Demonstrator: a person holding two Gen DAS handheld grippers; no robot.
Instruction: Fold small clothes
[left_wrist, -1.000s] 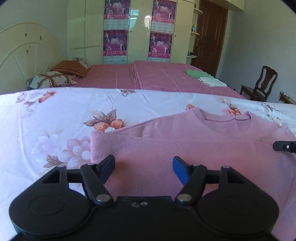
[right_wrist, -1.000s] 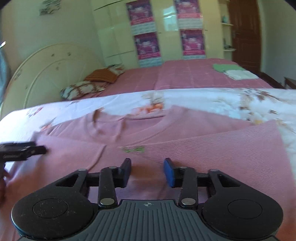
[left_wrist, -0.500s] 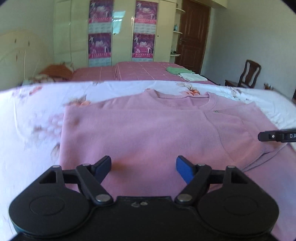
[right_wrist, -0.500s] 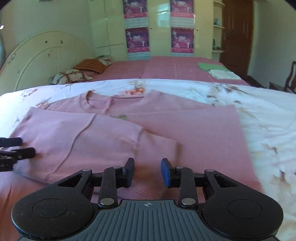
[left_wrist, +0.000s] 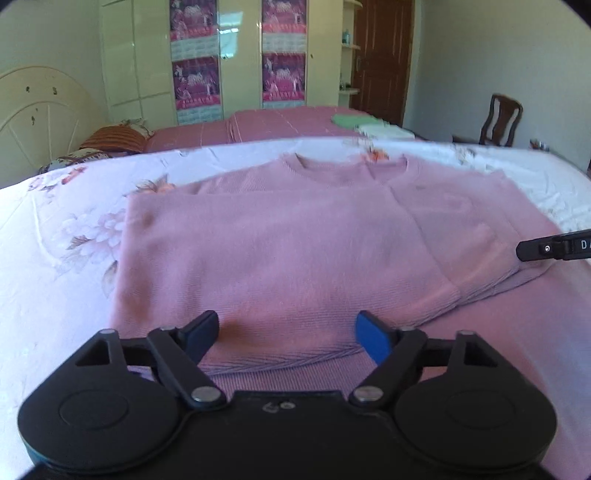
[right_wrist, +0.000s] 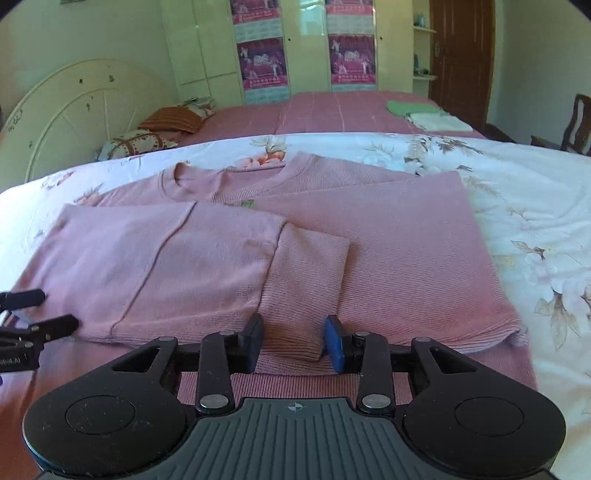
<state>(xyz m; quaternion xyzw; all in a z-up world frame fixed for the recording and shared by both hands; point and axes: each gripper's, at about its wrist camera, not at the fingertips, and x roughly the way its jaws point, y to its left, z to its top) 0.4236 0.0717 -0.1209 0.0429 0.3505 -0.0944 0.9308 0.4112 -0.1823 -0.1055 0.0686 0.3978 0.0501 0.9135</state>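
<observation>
Pink ribbed knit filled the middle of both views: the sweater (left_wrist: 295, 236) lay flat on the floral bedsheet (left_wrist: 55, 236), neckline toward the top of the frame, with both sides and sleeves folded in over the body. The left gripper (left_wrist: 286, 332), at bottom centre, stood wide open and held nothing, poised over a folded edge. The right gripper (right_wrist: 293, 338) straddled the sleeve cuff (right_wrist: 303, 288), its jaws part-open and opening; whether the pads still pressed it I could not tell. The side folds looked finished. Next would likely be taking the hem at the lower edge and carrying it up toward the collar, both corners kept even.
</observation>
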